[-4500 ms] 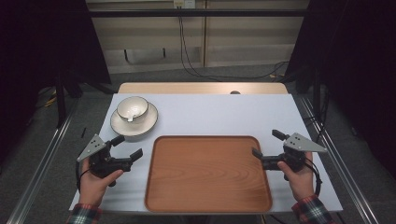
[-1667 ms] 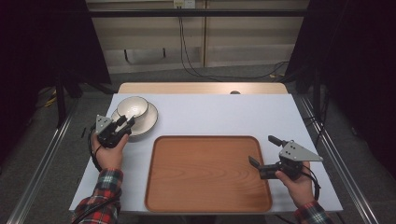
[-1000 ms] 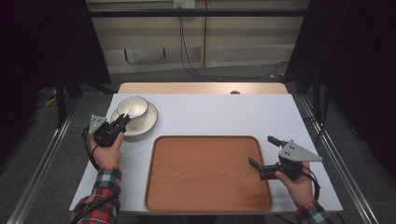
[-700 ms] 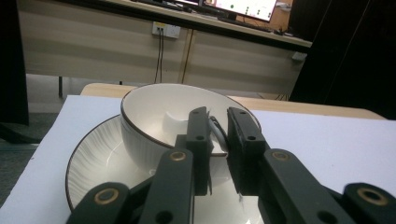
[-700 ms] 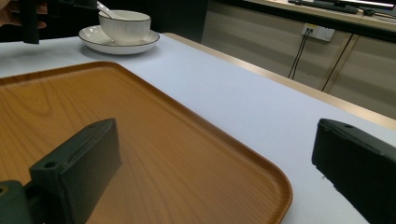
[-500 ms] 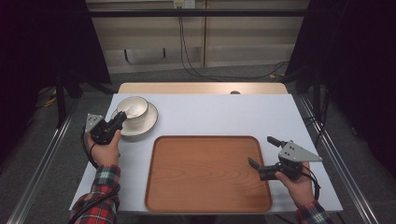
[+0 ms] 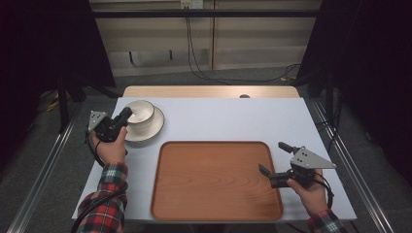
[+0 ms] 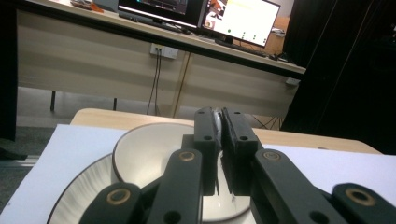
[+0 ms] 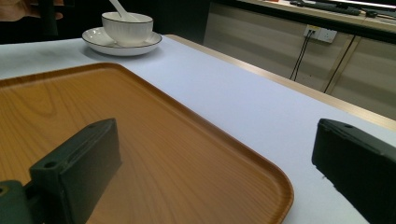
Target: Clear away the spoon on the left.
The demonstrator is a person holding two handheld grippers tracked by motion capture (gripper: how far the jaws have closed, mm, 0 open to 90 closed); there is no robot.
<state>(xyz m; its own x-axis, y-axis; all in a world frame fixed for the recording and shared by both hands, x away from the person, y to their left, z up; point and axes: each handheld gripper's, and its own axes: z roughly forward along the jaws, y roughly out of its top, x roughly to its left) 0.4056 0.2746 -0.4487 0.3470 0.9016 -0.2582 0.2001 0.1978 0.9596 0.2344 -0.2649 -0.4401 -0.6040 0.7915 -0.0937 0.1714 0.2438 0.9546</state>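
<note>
- Clamping onto the bowl's rim: the left gripper is pinching the white wall between its two black jaws, nearly touching each other, having just been closing on it.
- Sitting on a white plate, the bowl is resting at the far left of the white table, just beyond the wooden tray's left corner.
- Leaning inside the bowl, a white spoon handle is showing in the right gripper view.
- Hovering at the tray's right edge, the right gripper is standing wide open with nothing between its jaws, well apart from the bowl.
- Gripping each tool, a hand in a plaid sleeve is coming in from the near side.
</note>
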